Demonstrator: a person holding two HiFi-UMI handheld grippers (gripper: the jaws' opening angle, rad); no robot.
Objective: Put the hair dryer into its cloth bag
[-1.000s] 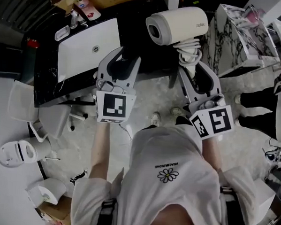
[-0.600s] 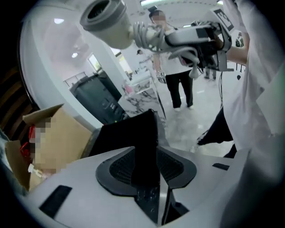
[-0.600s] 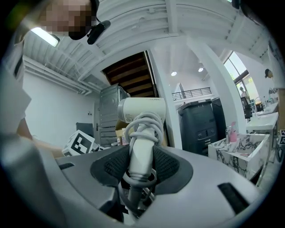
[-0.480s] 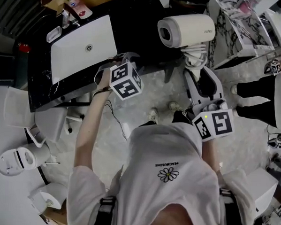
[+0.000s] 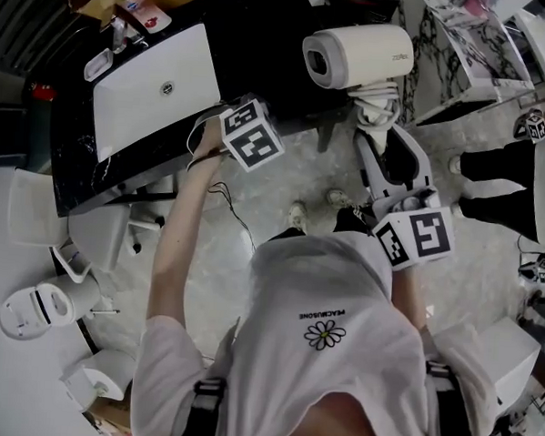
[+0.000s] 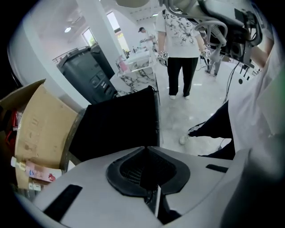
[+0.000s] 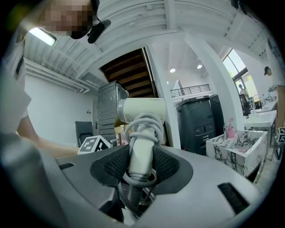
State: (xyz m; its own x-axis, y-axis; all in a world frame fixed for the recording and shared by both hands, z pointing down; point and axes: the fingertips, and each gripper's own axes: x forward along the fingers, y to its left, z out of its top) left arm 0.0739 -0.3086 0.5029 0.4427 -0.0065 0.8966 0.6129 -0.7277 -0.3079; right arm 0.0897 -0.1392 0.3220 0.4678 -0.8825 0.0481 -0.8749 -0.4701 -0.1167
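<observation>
My right gripper [image 5: 379,141] is shut on the handle of the cream hair dryer [image 5: 354,55], whose grey cord is wound round that handle [image 7: 141,133]. The dryer's body stands above the jaws in the right gripper view, held over the black table's edge [image 5: 287,122]. My left gripper [image 5: 232,119] points steeply down at the table's near edge, left of the dryer. Its jaws are closing, tips nearly together [image 6: 146,149], on the near edge of the black cloth bag [image 6: 116,127]. In the head view the bag is lost against the black table.
A closed white laptop [image 5: 152,88] lies on the black table, with a cardboard box [image 6: 40,129] and small bottles [image 5: 119,18] behind it. A marble-patterned box [image 5: 463,49] stands to the right. White chairs [image 5: 45,210] are at the left. Another person [image 6: 180,44] stands further off.
My left gripper swung from chest height down to the table's edge, tipped steeply downward, and its jaws went from wide apart to nearly together. The right gripper with the dryer barely shifted.
</observation>
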